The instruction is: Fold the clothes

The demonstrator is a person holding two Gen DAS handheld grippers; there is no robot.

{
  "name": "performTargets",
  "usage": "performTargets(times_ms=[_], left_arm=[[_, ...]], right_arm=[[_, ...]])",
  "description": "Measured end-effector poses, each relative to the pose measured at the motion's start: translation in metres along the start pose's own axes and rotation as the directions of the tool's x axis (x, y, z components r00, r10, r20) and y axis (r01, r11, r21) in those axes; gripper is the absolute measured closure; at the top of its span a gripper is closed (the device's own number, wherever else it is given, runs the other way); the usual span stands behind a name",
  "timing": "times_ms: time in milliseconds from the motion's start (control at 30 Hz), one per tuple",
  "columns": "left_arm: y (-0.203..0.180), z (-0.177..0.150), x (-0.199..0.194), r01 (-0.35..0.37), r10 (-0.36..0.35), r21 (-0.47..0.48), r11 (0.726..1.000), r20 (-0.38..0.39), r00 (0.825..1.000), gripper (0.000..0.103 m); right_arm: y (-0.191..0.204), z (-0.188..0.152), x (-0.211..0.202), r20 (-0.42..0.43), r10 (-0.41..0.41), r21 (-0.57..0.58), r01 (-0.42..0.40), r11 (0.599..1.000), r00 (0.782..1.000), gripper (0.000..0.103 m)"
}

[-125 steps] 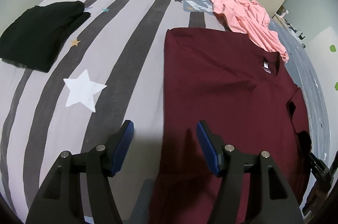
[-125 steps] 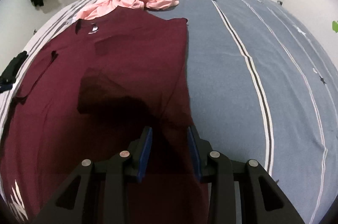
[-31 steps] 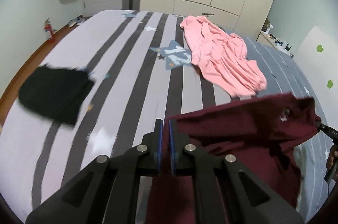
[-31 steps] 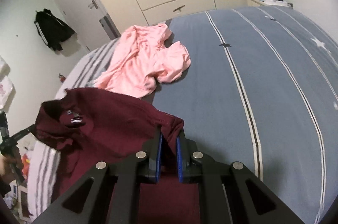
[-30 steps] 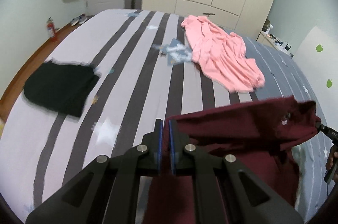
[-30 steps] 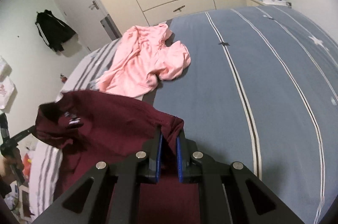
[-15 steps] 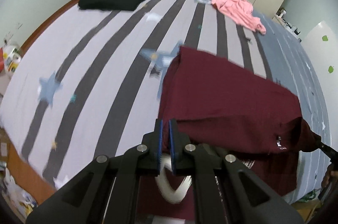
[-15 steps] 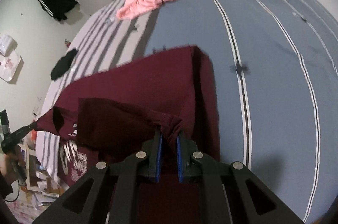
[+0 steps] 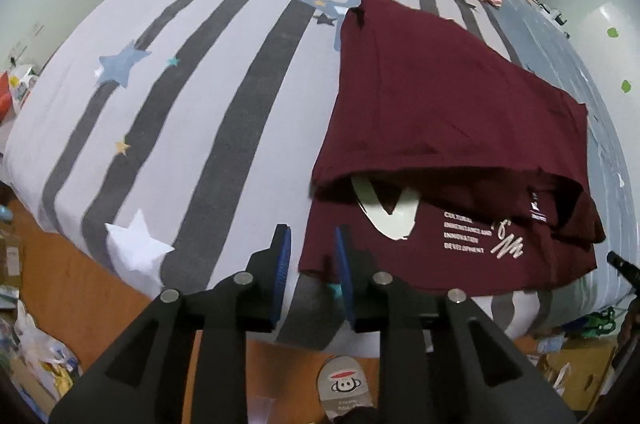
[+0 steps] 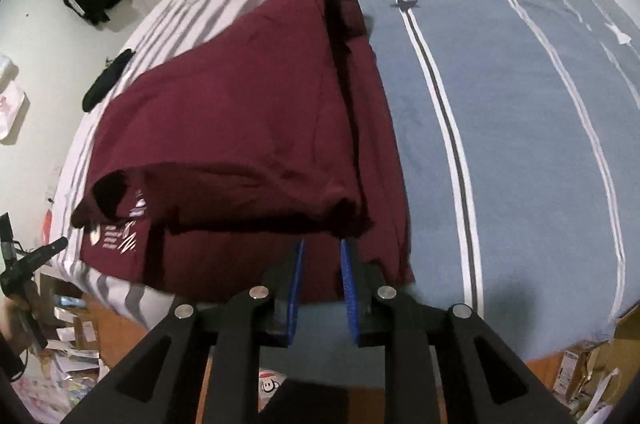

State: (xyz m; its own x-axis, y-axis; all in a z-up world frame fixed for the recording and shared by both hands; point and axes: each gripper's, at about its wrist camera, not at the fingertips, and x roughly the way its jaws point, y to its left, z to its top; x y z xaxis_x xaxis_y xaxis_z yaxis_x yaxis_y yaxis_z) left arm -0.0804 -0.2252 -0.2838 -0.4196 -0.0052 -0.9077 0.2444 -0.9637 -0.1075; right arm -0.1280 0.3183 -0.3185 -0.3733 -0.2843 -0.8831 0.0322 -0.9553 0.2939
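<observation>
The left claw (image 9: 310,256) and the right claw (image 10: 322,266) have both just been opening, and each now stands slightly parted with nothing pinched between its blue pads; the shirt has dropped free of both.

The main risk, as I judge it, lies in the fold itself. The upper layer of the maroon shirt (image 9: 440,111) lands short of the lower one and bulges at its front edge, so it may spring back or slide once left alone. In the right wrist view that folded edge hangs just ahead of the parted pads, and a claw pulling away could catch it and drag the layer askew. The shirt also sits near the foot edge of the bed (image 9: 192,71), with its lower hem close to the drop, so a careless tug could pull it toward the floor.

The shirt lies folded once across its width, collar end brought down over the printed front. White lettering and part of a white logo show on the lower layer, below the fold's edge. The neck label peeks out at the right corner. The top surface is fairly smooth, with soft creases.
</observation>
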Motion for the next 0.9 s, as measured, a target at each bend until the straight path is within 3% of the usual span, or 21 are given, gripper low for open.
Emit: performTargets(times_ms=[133,200,333,400,500,667,767,900], left_arm=[[-0.011,0.041,-0.001,0.021,-0.022,0.007,1.0,0.082,0.996,0.08],[-0.02,0.061,0.011,0.064,-0.064,0.005,0.998,0.079,0.995,0.078],[-0.064,0.079,0.042,0.147,-0.148,0.068,0.987,0.018,0.989,0.078],[-0.083,0.07,0.055,0.148,-0.145,0.108,0.983,-0.035,0.989,0.078],[-0.087,0.041,0.07,0.132,-0.118,0.094,0.987,-0.141,0.983,0.078],[-0.058,-0.028,0.058,0.053,-0.038,0.059,0.997,-0.231,0.972,0.078],[-0.043,-0.037,0.039,0.048,-0.043,0.023,0.999,-0.187,0.981,0.078],[-0.041,0.004,0.027,0.046,-0.046,0.015,0.999,-0.05,0.998,0.075]], right_arm=[[0.01,0.019,-0.015,0.072,0.005,-0.015,-0.004,1.0,0.997,0.083],[0.017,0.039,-0.012,0.108,0.031,-0.008,-0.03,1.0,0.994,0.071],[0.036,0.071,0.022,0.092,0.091,-0.036,-0.088,0.995,0.992,0.07],[0.051,0.075,0.038,0.065,0.107,-0.074,-0.102,0.992,0.992,0.07],[0.07,0.064,0.052,0.003,0.129,-0.134,-0.128,0.983,0.992,0.07],[0.059,0.01,0.053,-0.134,0.123,-0.12,-0.139,0.983,0.983,0.072],[0.044,-0.016,0.039,-0.166,0.103,-0.093,-0.119,0.988,0.981,0.072],[0.033,-0.006,0.017,-0.072,0.072,-0.055,-0.076,0.996,0.995,0.072]])
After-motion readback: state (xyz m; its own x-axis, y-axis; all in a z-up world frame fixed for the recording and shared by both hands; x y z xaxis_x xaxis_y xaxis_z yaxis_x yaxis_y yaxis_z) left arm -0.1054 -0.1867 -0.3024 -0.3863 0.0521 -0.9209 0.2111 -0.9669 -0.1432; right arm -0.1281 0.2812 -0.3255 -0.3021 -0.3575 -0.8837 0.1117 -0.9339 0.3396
